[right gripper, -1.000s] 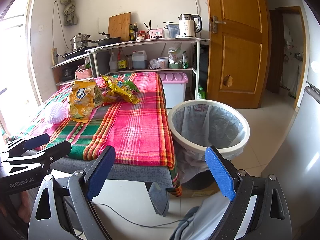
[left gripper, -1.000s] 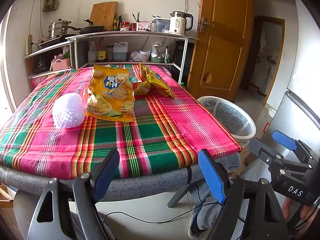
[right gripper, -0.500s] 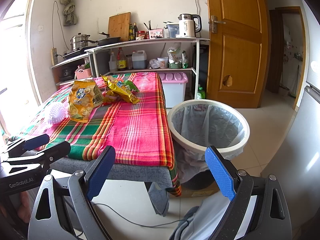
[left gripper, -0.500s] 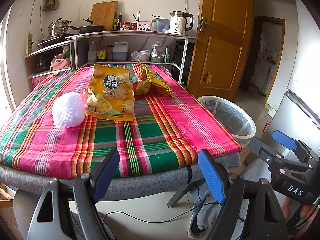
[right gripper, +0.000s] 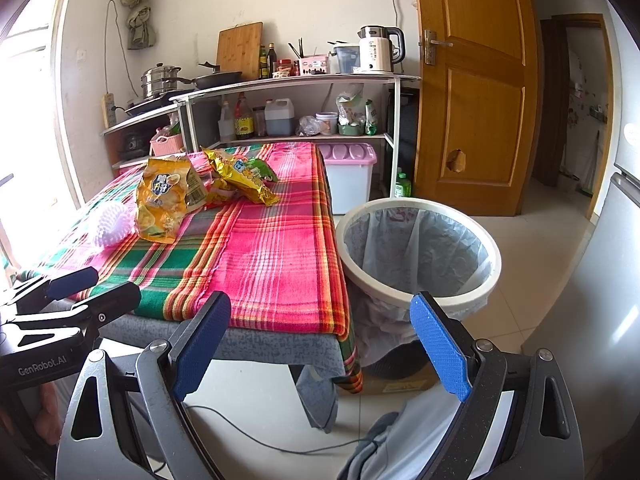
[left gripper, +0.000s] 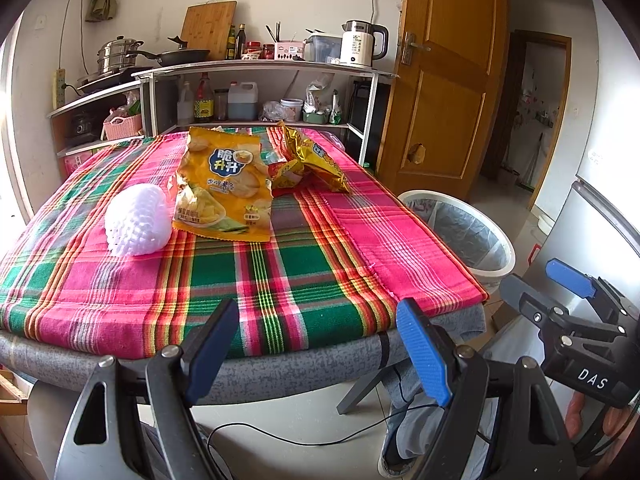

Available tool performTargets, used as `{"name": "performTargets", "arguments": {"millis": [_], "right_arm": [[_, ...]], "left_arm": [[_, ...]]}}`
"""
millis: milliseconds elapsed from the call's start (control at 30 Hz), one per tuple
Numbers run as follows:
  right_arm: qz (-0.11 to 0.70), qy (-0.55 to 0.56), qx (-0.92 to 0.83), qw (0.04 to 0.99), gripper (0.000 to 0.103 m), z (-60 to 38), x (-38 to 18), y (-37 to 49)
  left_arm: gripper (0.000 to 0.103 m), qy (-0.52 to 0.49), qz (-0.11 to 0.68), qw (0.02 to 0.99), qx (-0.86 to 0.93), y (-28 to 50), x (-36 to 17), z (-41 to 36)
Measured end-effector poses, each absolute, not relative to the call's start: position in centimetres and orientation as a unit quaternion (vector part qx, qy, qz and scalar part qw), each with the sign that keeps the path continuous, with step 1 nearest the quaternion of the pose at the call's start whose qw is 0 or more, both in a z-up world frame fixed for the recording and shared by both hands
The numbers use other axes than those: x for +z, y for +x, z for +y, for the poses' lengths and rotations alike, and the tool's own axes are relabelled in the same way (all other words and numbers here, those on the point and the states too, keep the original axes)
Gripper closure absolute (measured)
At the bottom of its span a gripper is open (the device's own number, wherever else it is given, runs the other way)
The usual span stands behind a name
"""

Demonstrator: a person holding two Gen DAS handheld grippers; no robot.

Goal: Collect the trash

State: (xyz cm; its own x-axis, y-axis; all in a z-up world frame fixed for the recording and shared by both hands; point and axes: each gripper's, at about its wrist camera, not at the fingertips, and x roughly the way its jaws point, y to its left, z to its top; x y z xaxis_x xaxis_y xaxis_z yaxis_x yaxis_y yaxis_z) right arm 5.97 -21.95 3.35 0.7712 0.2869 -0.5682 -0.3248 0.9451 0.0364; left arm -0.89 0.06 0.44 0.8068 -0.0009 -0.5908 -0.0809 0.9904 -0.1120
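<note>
A yellow chip bag lies flat on the plaid-covered table, with a white foam net to its left. Crumpled gold and red wrappers sit behind it to the right. A white bin lined with a clear bag stands on the floor right of the table. My left gripper hangs open before the table's near edge, empty. My right gripper is open and empty, low between the table corner and the bin.
A metal shelf rack with pans, bottles and a kettle stands behind the table. A pink-lidded box sits beneath it. A wooden door and a fridge lie to the right. A cable crosses the tiled floor.
</note>
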Motion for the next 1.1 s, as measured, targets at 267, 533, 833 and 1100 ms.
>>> {"name": "performTargets", "arguments": {"millis": [267, 533, 833, 1100], "right_arm": [[0.295, -0.043, 0.178, 0.938, 0.012, -20.7, 3.5, 7.9], [0.302, -0.058, 0.225, 0.925, 0.012, -17.4, 3.6, 10.9], [0.306, -0.083, 0.258, 0.913, 0.013, -13.2, 3.7, 15.9], [0.313, -0.118, 0.283, 0.899, 0.015, -9.9, 3.6, 20.8]], "left_arm": [[0.021, -0.078, 0.312, 0.946, 0.041, 0.1, -0.2, 2.7], [0.021, -0.090, 0.299, 0.945, 0.097, 1.0, 0.1, 7.2], [0.021, -0.105, 0.288, 0.939, 0.155, 2.9, 0.5, 13.1], [0.021, -0.126, 0.314, 0.926, 0.168, 5.0, -0.3, 16.2]]}}
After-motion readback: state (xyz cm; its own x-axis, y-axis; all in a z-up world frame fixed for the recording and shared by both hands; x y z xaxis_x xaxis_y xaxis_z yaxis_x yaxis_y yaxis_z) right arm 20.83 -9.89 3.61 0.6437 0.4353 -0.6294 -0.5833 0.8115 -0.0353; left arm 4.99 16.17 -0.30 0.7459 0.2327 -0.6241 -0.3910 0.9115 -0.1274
